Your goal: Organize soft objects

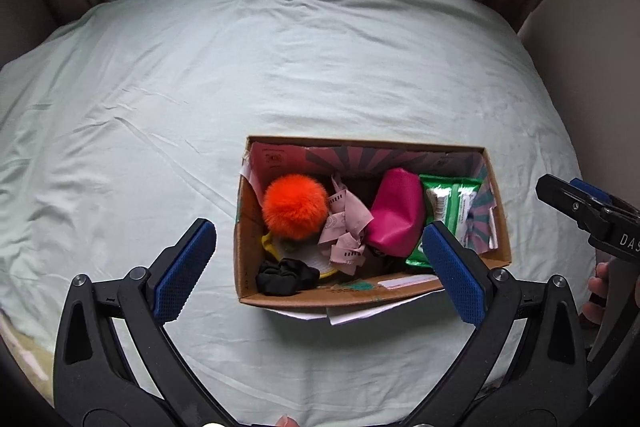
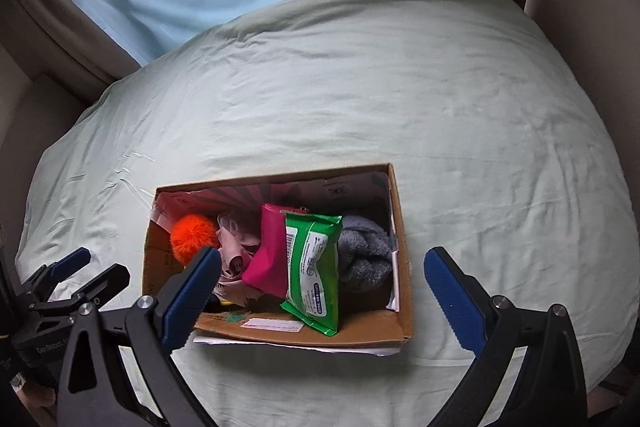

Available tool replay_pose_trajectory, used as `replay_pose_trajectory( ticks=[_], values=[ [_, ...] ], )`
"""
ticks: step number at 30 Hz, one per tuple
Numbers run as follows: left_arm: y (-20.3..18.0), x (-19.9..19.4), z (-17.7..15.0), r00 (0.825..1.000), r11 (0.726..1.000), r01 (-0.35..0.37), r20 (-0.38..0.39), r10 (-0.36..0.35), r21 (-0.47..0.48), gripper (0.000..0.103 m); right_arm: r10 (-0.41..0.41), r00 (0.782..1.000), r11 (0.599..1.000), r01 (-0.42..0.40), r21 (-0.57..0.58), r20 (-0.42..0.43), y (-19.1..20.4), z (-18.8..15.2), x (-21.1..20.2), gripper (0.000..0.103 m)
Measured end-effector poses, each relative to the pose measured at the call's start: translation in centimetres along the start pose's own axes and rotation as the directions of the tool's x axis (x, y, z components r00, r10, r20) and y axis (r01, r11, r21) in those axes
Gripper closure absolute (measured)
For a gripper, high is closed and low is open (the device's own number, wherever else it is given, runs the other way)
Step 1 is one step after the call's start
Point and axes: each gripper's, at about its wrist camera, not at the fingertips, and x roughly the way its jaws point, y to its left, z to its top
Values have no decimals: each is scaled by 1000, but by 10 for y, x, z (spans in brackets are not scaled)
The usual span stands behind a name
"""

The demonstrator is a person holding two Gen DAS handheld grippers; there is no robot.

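Bed sheet (image 1: pixel 200 107) is carrying the cardboard box (image 1: pixel 246 267), soft objects piled inside; left gripper (image 1: pixel 316 267) and right gripper (image 2: pixel 324 299) are hovering spread, empty; risk: snagging the pink ribbon (image 1: pixel 346 231) while grabbing the orange pompom (image 1: pixel 295 206).

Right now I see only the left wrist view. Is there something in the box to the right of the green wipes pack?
Observer: Yes. A grey fluffy cloth lies between the green wipes pack and the right end wall of the cardboard box.
Operator: Thank you. Of the right hand-held gripper I see only the tip. Is it open?
Observer: Yes, the right hand-held gripper is wide open and holds nothing. It hangs above the box's right half, over the pack.
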Motion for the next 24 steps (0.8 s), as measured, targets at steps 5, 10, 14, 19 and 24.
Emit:
replay_pose_trajectory(
  ticks=[5, 10, 14, 19, 24],
  values=[
    [-20, -57, 17, 996, 998, -57, 63, 59, -18, 0, 33, 995, 998, -28, -53, 96, -3, 18, -63, 2],
    [-44, -125, 31, 978, 999, -43, 203, 48, -26, 0, -3, 975, 992, 30, -121, 223, -5, 34, -133, 2],
    [-60, -179, 40, 948, 999, -26, 318, 33, -25, 0, -28, 946, 989, 72, -126, 322, -6, 45, -187, 2],
    [-79, -227, 48, 908, 999, -32, 417, 35, -15, 0, -49, 908, 984, 116, -138, 417, -3, 48, -238, 2],
    [-90, -255, 43, 865, 998, -56, 500, 53, -10, 0, -37, 868, 985, 115, -128, 495, -3, 40, -273, 2]
  ],
)
